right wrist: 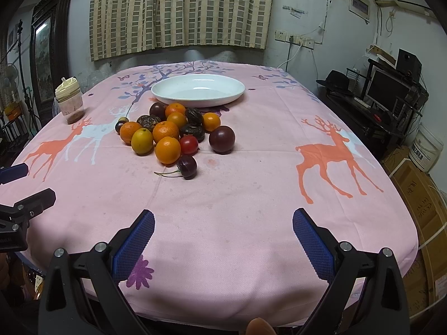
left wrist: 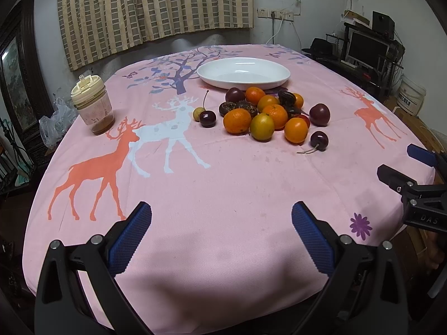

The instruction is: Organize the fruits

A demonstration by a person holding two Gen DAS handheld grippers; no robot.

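Observation:
A pile of fruit (left wrist: 265, 111) (right wrist: 167, 131) lies mid-table: several oranges, dark passion fruits, a red tomato (right wrist: 189, 145) and dark cherries (left wrist: 319, 140) (right wrist: 187, 167). A white oval plate (left wrist: 243, 72) (right wrist: 198, 89) stands empty just behind the pile. My left gripper (left wrist: 222, 217) is open and empty over the near table edge, well short of the fruit. My right gripper (right wrist: 223, 223) is open and empty, also near the front edge. Each gripper shows at the side of the other's view, the right one (left wrist: 402, 164) and the left one (right wrist: 25, 184).
A pink deer-print tablecloth (left wrist: 223, 181) covers the table. A lidded plastic cup (left wrist: 92, 106) (right wrist: 69, 103) stands at the left edge beside a plastic bag (left wrist: 56, 120). A desk with a monitor (right wrist: 391, 89) and cardboard boxes (right wrist: 419, 195) lie to the right.

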